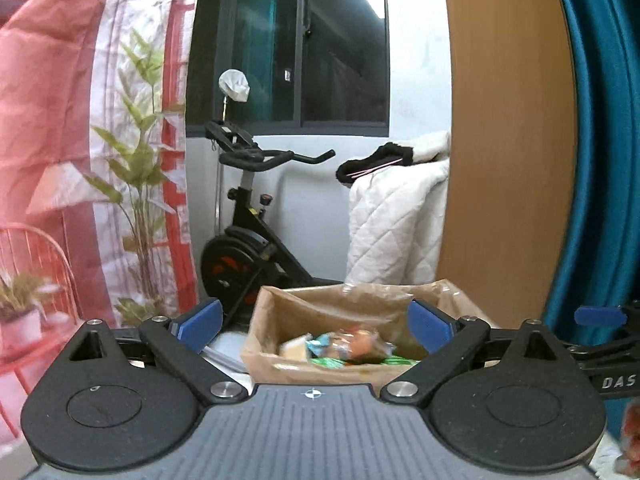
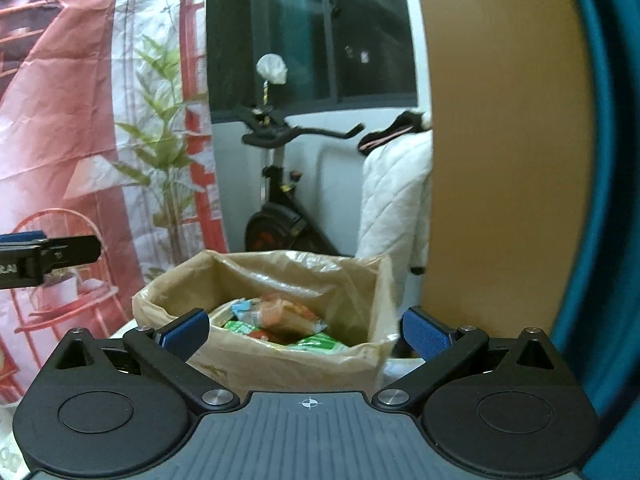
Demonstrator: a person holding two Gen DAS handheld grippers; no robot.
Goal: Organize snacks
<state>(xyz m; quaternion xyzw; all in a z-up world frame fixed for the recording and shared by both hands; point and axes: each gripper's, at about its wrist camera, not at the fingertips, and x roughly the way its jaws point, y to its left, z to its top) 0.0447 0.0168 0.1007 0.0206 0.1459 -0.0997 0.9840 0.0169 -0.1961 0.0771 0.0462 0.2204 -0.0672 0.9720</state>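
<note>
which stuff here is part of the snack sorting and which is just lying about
Job: open brown paper bag; colourful wrapped snack packets inside it.

Lying about: black exercise bike; white quilted blanket; pink printed backdrop cloth; teal curtain.

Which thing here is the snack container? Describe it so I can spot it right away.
Start at the exercise bike under the dark window; just in front of it stands an open brown paper bag. Its mouth gapes upward and bright snack packets lie inside, green, orange and blue. It is the only brown, crinkled, open-topped thing here.
</note>
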